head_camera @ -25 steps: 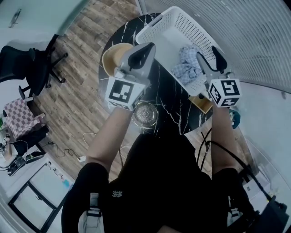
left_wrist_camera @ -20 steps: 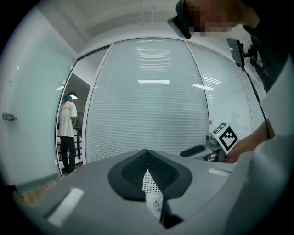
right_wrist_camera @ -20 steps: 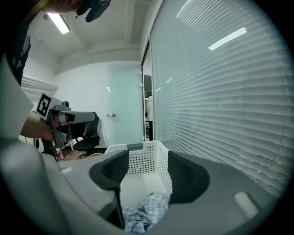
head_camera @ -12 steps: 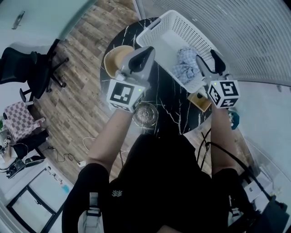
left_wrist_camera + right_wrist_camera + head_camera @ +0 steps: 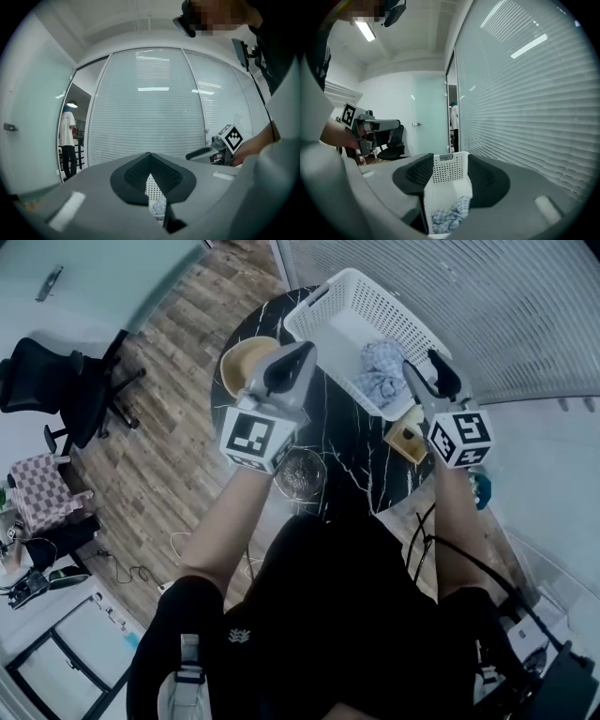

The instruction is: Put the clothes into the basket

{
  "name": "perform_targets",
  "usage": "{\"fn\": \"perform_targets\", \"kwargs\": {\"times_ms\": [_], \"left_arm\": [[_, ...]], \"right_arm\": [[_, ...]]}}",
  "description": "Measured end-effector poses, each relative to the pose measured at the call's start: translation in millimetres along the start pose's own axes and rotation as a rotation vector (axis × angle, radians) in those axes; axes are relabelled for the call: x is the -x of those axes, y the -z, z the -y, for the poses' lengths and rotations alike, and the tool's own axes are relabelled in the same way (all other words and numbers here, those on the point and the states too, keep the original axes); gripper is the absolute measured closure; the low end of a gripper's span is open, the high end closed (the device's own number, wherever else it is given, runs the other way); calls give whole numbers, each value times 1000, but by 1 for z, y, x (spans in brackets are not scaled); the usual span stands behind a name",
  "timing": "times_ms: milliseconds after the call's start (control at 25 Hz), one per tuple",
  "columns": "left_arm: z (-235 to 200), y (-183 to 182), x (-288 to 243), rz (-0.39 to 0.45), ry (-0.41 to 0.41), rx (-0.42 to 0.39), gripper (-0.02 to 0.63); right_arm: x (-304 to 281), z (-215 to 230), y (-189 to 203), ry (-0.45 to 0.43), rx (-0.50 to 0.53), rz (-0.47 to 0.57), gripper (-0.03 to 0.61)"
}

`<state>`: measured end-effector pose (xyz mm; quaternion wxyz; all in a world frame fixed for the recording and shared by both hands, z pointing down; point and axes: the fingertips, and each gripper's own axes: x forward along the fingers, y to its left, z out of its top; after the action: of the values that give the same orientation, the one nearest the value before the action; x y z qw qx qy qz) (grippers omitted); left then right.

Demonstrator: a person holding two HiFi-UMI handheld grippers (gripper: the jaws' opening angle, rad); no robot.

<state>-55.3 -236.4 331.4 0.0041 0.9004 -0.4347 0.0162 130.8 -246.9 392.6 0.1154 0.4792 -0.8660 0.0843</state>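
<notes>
White perforated plastic forms the basket (image 5: pixel 352 306), set at the black table's (image 5: pixel 347 465) 1 o'clock edge, with the blue checked clothes (image 5: pixel 380 371) heaped in its 5 o'clock corner. The left gripper (image 5: pixel 302 351) is held closed and empty at the basket's 8 o'clock. The right gripper (image 5: pixel 422 362), at 5 o'clock, is kept apart around nothing, its jaws just narrowed.

White perforated basket (image 5: pixel 394 315), blue-and-white checked clothes (image 5: pixel 380 371), black table (image 5: pixel 352 460) veined white, brown wood-plank floor (image 5: pixel 178 409)
</notes>
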Motion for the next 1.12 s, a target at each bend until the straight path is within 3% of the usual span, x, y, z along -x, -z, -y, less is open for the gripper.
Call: {"fn": "perform_targets", "kwargs": {"times_ms": [80,280,400,880,1120], "left_arm": [[5,-4,9,5,-4,-3,607],[16,-8,37,8,-18,-2,607],[22,-11,51,13,-22,-4,607],[21,-14,96,19,-81,-3,607],[15,5,111,-9,-114,15,607]], "right_arm": [[10,-6,-3,-9,3,17,366],[45,-16,-7,8,-15,93,520],[59,-23,0,7,-29,99,559],[96,-35,7,14,-53,105,575],[101,-33,22,28,-52,80,577]]}}
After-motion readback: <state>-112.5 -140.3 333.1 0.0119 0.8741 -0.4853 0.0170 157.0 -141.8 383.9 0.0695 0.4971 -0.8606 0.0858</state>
